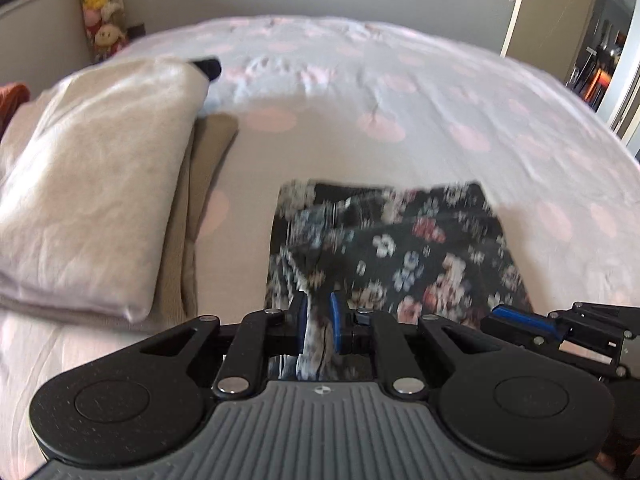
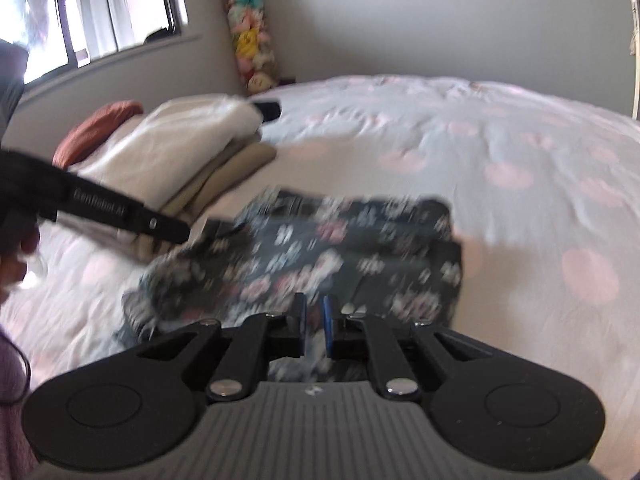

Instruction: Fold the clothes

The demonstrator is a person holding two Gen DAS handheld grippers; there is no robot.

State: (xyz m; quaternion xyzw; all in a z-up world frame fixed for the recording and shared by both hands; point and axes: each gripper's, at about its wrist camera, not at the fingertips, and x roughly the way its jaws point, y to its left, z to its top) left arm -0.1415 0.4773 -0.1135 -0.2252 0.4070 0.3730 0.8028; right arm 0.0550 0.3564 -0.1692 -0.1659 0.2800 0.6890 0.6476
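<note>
Left tool (image 1: 319,322) clamps the floral garment's (image 1: 420,252) near edge; right tool (image 2: 314,326) likewise.

Left tool (image 1: 319,322) pinched nearly closed; right tool (image 2: 314,326) likewise, both angled downward

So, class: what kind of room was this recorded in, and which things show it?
Most likely a bedroom: a wide bed with spotted bedding, a hanging column of soft toys in the corner, and folded clothes stacked on it.
</note>
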